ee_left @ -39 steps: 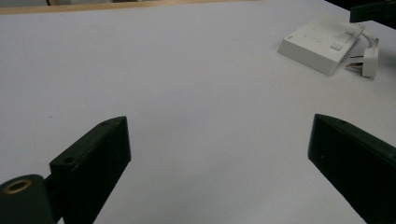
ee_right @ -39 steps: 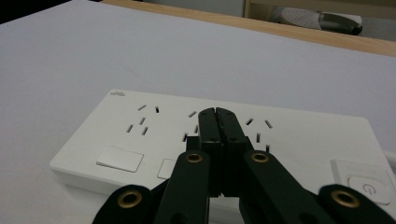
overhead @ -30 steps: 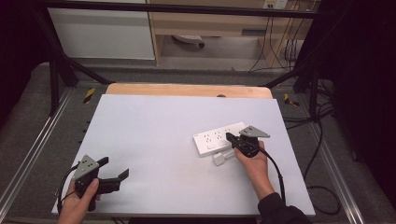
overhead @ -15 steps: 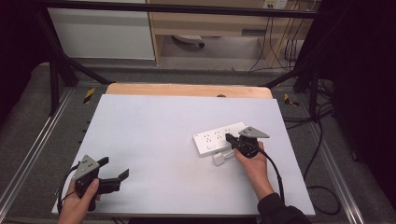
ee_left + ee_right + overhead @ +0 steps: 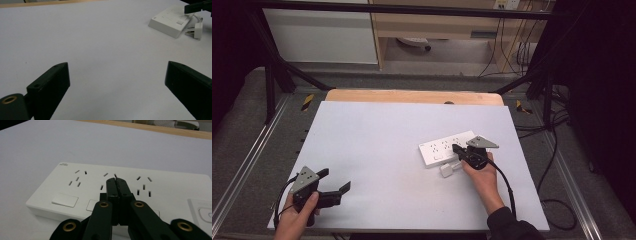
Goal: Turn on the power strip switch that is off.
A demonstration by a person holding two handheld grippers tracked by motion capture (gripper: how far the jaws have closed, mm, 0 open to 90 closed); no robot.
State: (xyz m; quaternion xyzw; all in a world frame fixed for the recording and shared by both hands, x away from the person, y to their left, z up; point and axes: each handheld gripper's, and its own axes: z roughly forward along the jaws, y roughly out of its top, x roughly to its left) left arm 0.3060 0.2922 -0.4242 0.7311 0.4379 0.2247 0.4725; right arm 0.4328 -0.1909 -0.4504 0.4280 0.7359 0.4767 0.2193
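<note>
A white power strip (image 5: 443, 148) (image 5: 170, 23) (image 5: 172, 192) lies flat on the right half of the white table, sockets and switches facing up. Beside its near edge lies a small white plug (image 5: 447, 171) (image 5: 197, 27) with a short white cord. My right gripper (image 5: 456, 148) (image 5: 116, 180) is shut with nothing between its jaws, and its tips sit over the strip's middle sockets. I cannot tell whether they touch it. My left gripper (image 5: 334, 180) (image 5: 117, 67) rests wide open near the front left corner, holding nothing.
The white table top (image 5: 377, 135) has a wooden strip (image 5: 412, 96) along its far edge. Metal rails (image 5: 252, 150) run down both sides, and cables (image 5: 552, 165) hang off to the right.
</note>
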